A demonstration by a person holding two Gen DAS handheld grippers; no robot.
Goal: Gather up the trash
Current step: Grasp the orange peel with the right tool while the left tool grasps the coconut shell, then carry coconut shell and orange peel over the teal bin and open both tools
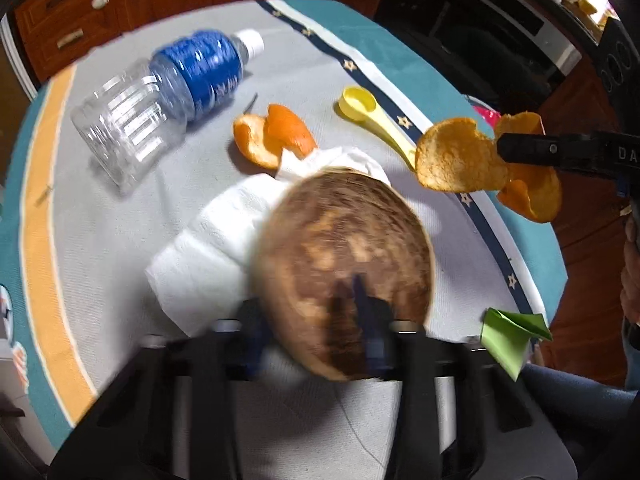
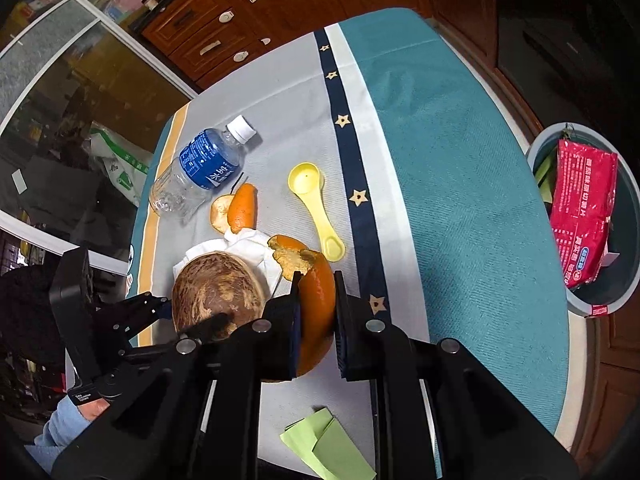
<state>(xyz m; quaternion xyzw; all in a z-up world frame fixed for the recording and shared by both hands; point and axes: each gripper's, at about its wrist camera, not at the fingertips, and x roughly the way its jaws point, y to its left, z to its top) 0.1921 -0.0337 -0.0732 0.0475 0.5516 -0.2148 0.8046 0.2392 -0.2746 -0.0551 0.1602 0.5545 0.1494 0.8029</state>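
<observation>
The left gripper [image 1: 352, 320] clamps a brown coconut shell [image 1: 344, 264] above the tabletop [image 2: 460, 160]; the right gripper [image 2: 318, 312] pinches orange peel [image 2: 316, 296], jaws nearly closed.

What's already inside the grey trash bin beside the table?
Inside the grey trash bin, a red printed plastic packet leans upright, with something green behind it. The packet hides the bin's bottom.

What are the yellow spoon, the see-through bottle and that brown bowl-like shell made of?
Yellow spoon: looks like moulded plastic, smooth, even colour. Bottle: clear thin plastic, ribbed walls, blue printed label, white cap. Brown shell: probably coconut shell or wood, mottled and streaky with a dull sheen; blur leaves it open.
</observation>
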